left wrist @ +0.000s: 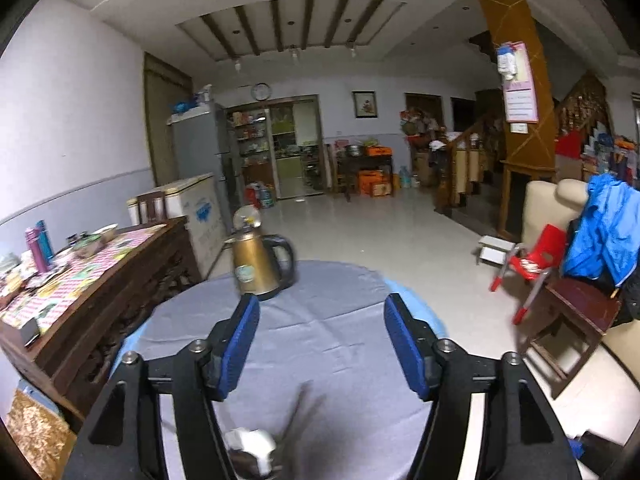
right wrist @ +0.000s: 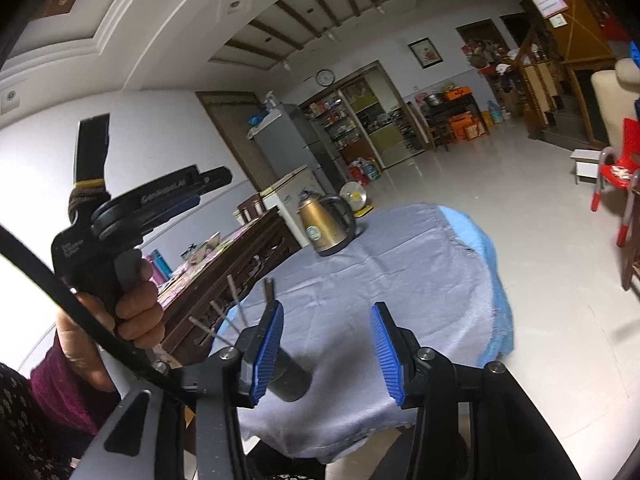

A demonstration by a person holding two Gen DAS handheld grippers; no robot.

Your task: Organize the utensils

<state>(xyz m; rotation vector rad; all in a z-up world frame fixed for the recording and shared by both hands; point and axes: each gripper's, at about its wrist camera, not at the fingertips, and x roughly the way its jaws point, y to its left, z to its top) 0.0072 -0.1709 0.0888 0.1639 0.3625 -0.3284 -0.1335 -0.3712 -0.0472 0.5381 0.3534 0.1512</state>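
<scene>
Both jaws are shown open and empty, the right gripper (right wrist: pixel 328 354) nearer the upright holder (right wrist: pixel 290 376) of utensils (right wrist: pixel 236 304), just beside its left pad.

Left wrist view sits low over the table (left wrist: pixel 320 320), looking forward and slightly down across the grey cloth, kettle (left wrist: pixel 260 268) close ahead, the room's far wall beyond. Right wrist view is rolled, so the room leans; it looks the same way from further right and back, catching the left gripper (right wrist: pixel 188 192) at its left. Both share the table, kettle (right wrist: pixel 324 226), sideboard (left wrist: pixel 100 280) and red chair (left wrist: pixel 536 260).
</scene>
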